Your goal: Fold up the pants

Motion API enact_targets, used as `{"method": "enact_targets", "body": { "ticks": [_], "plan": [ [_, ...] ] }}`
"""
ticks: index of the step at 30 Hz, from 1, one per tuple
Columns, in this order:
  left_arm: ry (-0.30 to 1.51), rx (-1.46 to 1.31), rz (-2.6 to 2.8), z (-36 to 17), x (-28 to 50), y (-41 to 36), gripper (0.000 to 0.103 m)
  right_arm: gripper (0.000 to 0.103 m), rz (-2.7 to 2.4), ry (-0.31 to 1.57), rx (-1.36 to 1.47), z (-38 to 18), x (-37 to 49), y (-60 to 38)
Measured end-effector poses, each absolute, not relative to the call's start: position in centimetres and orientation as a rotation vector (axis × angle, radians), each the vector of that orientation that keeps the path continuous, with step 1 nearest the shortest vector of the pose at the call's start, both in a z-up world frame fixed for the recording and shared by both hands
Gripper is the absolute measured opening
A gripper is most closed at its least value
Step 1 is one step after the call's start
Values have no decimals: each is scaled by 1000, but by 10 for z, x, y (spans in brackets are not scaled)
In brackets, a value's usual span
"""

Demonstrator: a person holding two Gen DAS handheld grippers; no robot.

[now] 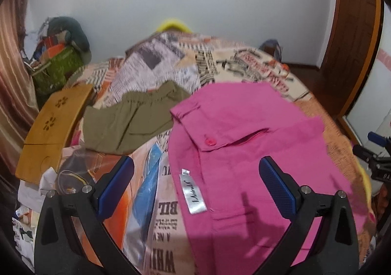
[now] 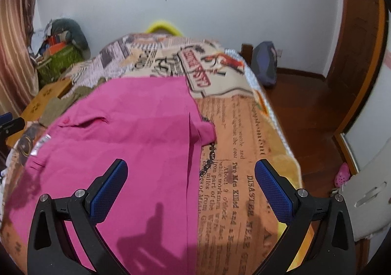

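1. Here the pink pants [image 1: 244, 152] lie flat on the bed [image 2: 244, 152], right of the olive shorts [image 1: 132, 123].
2. Left hand-held gripper [image 1: 195, 182] and right hand-held gripper [image 2: 190, 182] both hover above, jaws apart, empty.
3. Likely soft, light, limp; pinch the hem or waistband edges.

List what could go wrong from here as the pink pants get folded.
1. The olive shorts lie right against the pink pants, and from this view the pants look to overlap their edge; a pull on that side could drag the shorts along.
2. The pants' right edge is already doubled over, so folding now could trap an uneven crease.
3. Both the left gripper and the right gripper are open above the cloth; a shallow pinch might catch the printed blanket too.
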State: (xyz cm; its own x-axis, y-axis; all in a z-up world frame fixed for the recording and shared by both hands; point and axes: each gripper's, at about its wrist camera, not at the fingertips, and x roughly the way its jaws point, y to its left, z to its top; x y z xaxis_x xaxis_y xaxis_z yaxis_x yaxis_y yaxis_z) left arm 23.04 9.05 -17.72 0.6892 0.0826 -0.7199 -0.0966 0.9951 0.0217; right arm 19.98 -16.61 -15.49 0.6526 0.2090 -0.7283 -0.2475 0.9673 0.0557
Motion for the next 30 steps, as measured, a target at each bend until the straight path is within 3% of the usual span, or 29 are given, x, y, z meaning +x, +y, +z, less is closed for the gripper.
{"method": "enact_targets", "body": {
  "ticks": [5, 8, 15, 21, 24, 26, 28, 30],
  "plan": [
    [887, -39, 63, -206, 256, 102, 103, 88, 293, 894, -40, -177, 226, -166],
    [918, -18, 52, -217, 267, 101, 97, 79, 317, 931, -31, -188, 238, -166],
    [993, -19, -21, -236, 286, 94, 68, 45, 394, 993, -16, -202, 251, -160],
    [1041, -42, -84, -244, 290, 92, 46, 38, 466, 1023, -20, -210, 260, -149],
    [1054, -66, -122, -245, 289, 91, 30, 24, 488, 1044, -21, -215, 262, -145],
    [1051, -56, -124, -244, 288, 89, 27, 12, 514, 1044, -21, -214, 261, -143],
    [1050, -36, -121, -243, 288, 88, 11, 9, 509, 1037, -39, -213, 258, -142],
    [1039, -6, -111, -240, 287, 86, 5, 6, 501, 1029, -66, -212, 255, -141]
  ]
}}
